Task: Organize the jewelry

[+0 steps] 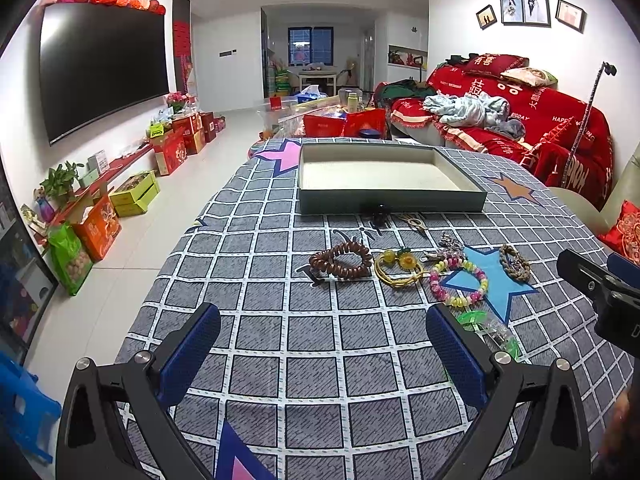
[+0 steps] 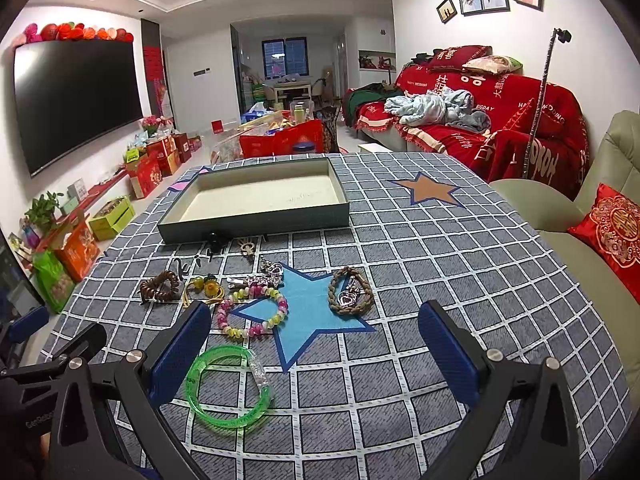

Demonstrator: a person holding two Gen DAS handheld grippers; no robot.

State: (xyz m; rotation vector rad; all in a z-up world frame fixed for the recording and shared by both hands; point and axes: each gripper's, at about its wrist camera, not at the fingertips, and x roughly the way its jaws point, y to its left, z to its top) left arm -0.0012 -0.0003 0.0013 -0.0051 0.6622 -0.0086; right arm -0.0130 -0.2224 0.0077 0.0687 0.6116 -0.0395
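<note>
The left view's right finger (image 1: 456,354) hides part of the green bangle (image 1: 494,330); the far dining area (image 1: 316,76) is too small to make out.

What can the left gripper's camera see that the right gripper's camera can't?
Only the left wrist view shows the blue plastic stool at its lower left. Only the right wrist view shows the whole green bangle and the heart charm inside the braided bracelet; the left view catches just a sliver of the bangle. Both show the empty tray, the brown coil bracelet, the pink and yellow bead bracelet, and each camera's own open gripper: left gripper, right gripper.
</note>
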